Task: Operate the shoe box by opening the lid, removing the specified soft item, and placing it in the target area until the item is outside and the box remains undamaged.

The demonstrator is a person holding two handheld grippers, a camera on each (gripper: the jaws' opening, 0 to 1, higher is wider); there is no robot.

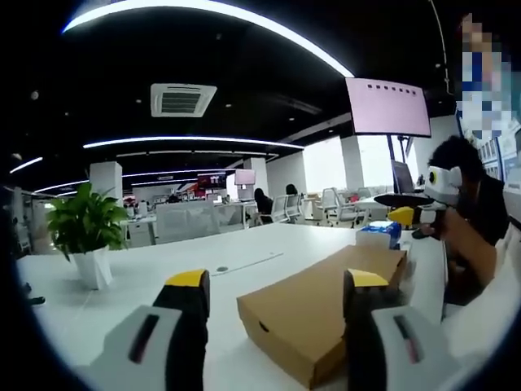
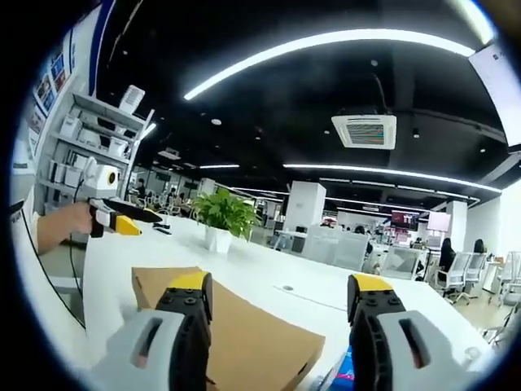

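On white table (image 1: 163, 273), closed cardboard shoe box (image 1: 321, 314), potted plant (image 1: 85, 232), blue-white pack (image 1: 378, 235) behind, left gripper (image 1: 277, 285) and right gripper (image 2: 281, 293) jaws apart, empty, no legible writing.

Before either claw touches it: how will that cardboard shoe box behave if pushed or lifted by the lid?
The shoe box looks like thin brown cardboard, so probably light and apt to slide on the smooth white table rather than tip, being low and flat. Its lid is shut; the walls likely flex or crease under a hard pinch.
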